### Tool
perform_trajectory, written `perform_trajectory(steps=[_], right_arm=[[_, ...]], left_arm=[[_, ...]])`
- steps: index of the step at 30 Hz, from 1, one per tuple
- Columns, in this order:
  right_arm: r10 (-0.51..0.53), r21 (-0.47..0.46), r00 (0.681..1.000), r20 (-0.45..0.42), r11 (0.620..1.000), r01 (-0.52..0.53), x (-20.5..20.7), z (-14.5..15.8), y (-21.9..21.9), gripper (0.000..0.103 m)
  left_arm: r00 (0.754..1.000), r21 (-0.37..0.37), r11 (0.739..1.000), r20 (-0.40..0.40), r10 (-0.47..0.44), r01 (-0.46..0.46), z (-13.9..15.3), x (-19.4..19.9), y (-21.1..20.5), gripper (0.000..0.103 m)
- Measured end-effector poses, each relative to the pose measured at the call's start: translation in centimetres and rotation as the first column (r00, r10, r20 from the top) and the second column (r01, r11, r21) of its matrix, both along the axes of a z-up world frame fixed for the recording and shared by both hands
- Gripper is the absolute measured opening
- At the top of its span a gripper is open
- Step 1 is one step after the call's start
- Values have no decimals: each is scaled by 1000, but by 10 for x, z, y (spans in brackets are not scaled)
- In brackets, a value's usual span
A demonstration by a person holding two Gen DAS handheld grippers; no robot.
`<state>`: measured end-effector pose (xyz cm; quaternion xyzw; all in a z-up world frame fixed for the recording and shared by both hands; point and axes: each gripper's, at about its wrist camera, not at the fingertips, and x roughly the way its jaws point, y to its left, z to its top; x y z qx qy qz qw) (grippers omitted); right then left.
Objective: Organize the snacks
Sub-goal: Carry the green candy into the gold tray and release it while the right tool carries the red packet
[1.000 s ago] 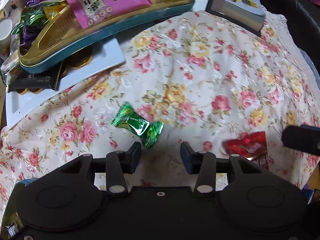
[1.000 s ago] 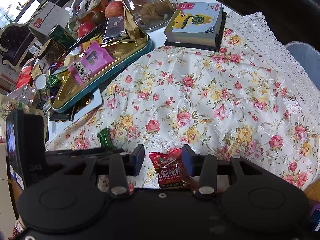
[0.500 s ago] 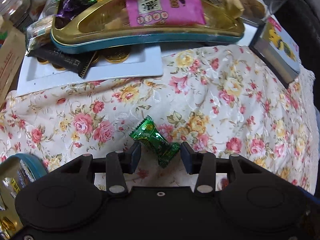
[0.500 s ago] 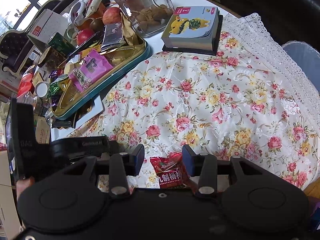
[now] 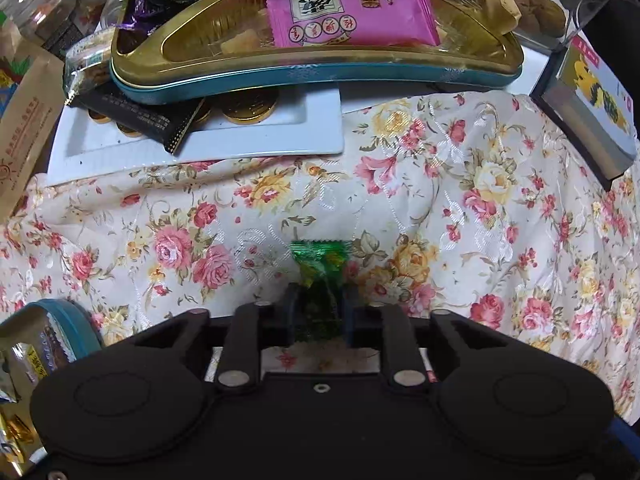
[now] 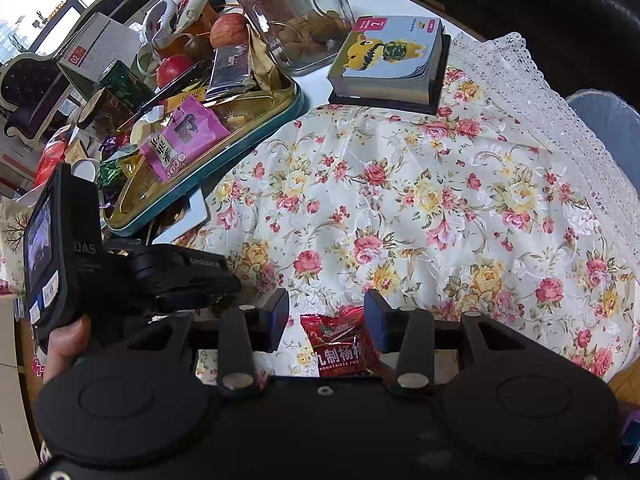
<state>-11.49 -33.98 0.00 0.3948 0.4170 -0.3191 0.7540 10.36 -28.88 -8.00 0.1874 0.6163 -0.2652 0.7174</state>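
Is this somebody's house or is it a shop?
Most likely a home, at a dining or living-room table. It has a flowery tablecloth with a lace edge, a tin tray heaped with snacks, apples and a biscuit jar, plus a window behind.

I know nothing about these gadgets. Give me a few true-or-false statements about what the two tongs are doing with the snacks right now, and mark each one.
1. The left tongs are closed on a green candy. True.
2. The right tongs are clamped shut on the red snack packet. False: they are open, with the packet lying between the fingers on the floral tablecloth.
3. A pink snack packet lies in the gold tin tray. True.
4. The gold tin tray is empty. False: it holds several snack packets.
5. A book with a yellow cartoon figure lies beyond the tablecloth. True.
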Motion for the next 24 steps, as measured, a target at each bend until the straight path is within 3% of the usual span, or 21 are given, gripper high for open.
perform_trajectory(steps=[7,12,19,24], right_arm=[[3,2,1000,-5,1000,-3,-1,0,0,45],[5,7,1000,-10,1000,-5,-4,-3,-1,45],[65,-8,997,-40,998,-65,-2,-14,6,45],[106,7,993,-49,994,-105,1,-22,14,48]], left_arm=[[998,26,999,-52,42,-41,15,-11,13,26],[999,48,999,-37,-5,6,44,-32,25,26],[1000,-6,1000,-7,-27,27,94,-59,48,26],[1000,-14,1000,7,-15,15,109,-73,73,26]])
